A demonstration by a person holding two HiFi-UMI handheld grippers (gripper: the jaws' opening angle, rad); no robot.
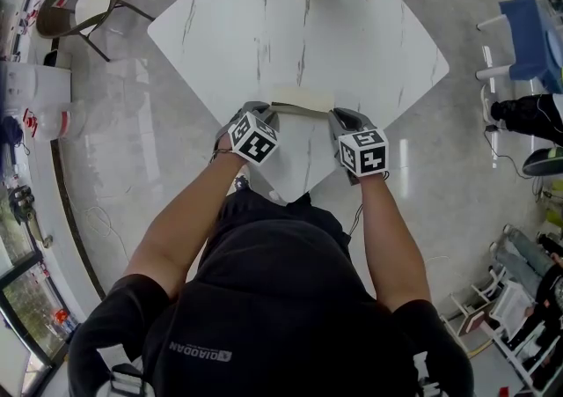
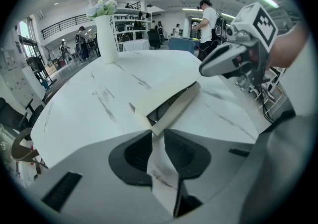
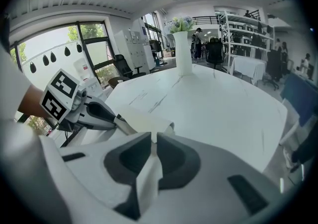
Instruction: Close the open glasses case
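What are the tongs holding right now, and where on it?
The cream glasses case: left tongs pinch its left end, right tongs its right end. Its lid is ajar.

A black short-sleeved shirt (image 1: 264, 298) was worn, with pale lettering printed low on its left side. Beyond the shirt, the left gripper (image 1: 266, 111) and right gripper (image 1: 337, 115) were formed of grey moulded shells with dark recessed pads (image 2: 134, 156). Each was topped by a white cube (image 1: 253, 138) bearing black square markers.
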